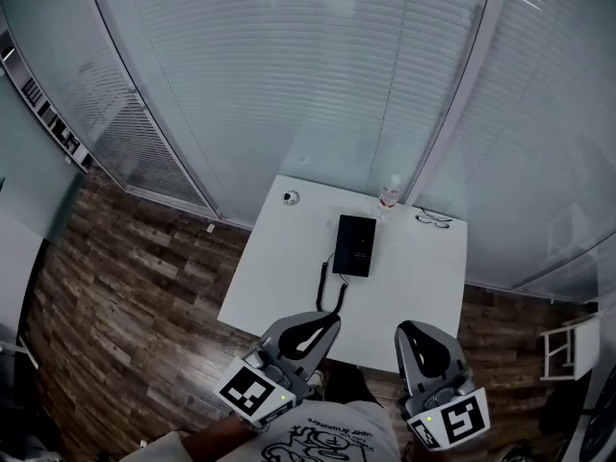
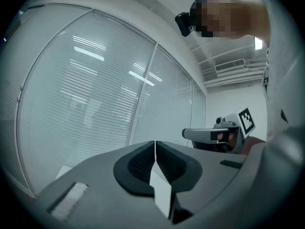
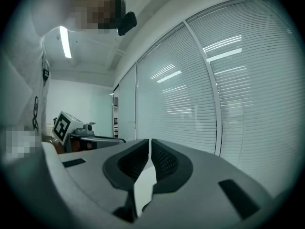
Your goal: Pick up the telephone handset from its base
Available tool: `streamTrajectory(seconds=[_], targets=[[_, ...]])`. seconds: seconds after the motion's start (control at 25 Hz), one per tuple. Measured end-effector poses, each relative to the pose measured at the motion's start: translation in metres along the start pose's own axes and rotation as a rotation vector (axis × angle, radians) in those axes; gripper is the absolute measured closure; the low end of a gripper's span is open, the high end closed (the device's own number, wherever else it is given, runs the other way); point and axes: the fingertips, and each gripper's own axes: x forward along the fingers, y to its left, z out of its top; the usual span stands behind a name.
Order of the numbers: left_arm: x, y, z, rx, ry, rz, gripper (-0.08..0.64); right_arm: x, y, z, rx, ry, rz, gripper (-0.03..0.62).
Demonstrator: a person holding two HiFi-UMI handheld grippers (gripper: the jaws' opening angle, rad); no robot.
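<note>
A black telephone (image 1: 354,244) lies on the white table (image 1: 279,277), toward its far side; its handset rests on the base and I cannot tell the two apart from here. A black coiled cord (image 1: 322,282) runs from it toward the near edge. My left gripper (image 1: 323,319) hovers shut and empty at the table's near edge, short of the phone. My right gripper (image 1: 408,331) is beside it, also shut and empty. In the left gripper view the jaws (image 2: 155,149) meet; the right gripper view shows the same (image 3: 148,151). Both point level at the blinds.
A clear bottle (image 1: 388,196) stands just behind the phone, with spectacles (image 1: 434,220) to its right and a small round object (image 1: 291,197) at the far left corner. Glass walls with blinds enclose the table's far sides. A white frame (image 1: 568,346) stands on the wooden floor (image 1: 135,306) at right.
</note>
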Motion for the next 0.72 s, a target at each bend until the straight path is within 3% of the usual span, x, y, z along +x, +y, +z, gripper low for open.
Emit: streamTrajectory(seconds=[0.44,0.72], targets=[[0.110,-0.006,0.009,0.014,-0.001,-0.004,0.549,0.002,-0.109,-0.001,0.004,-0.010,-0.008,0.575],[0.150,-0.011,0.017,0.016,-0.017,0.006,0.549,0.005,-0.149,-0.002,0.003,-0.010,0.013,0.575]])
